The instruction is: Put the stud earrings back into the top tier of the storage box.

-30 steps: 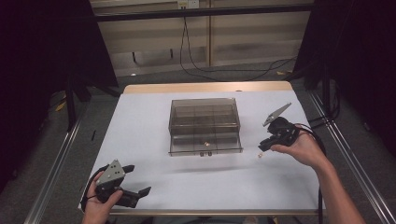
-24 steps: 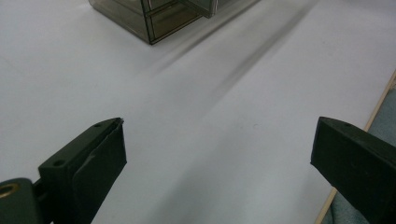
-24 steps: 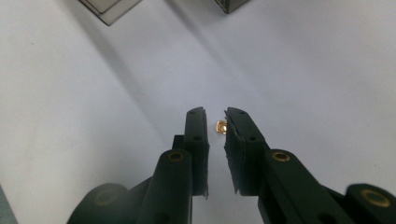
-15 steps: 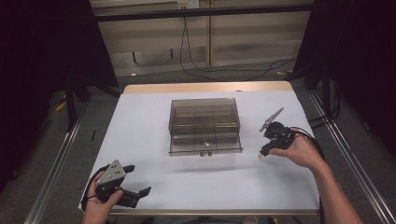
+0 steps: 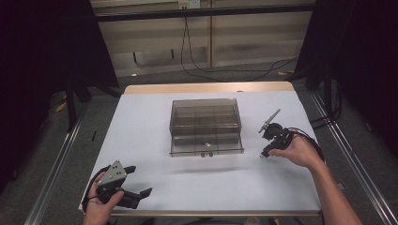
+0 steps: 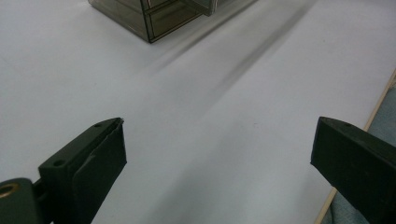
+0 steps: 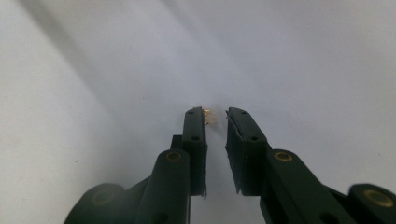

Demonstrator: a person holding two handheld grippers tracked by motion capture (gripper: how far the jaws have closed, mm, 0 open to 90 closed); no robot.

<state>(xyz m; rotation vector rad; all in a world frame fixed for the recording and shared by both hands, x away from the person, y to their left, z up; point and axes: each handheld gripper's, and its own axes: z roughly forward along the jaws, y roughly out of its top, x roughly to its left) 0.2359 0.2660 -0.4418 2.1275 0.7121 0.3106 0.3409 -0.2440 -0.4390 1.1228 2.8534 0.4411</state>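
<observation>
Right gripper view: narrowly parted fingers (image 7: 215,112) flank a tiny, pale golden bead (image 7: 209,116), not clamping it

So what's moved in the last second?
The right gripper tipped down toward the table, its jaws now narrowly apart around a small gold piece. The left gripper stayed open near the front edge, and the clear drawer box kept its place.

The high view looks down on the table (image 5: 155,140); gripper views skim it (closely), the left sharing the drawer box (image 6: 154,16).
</observation>
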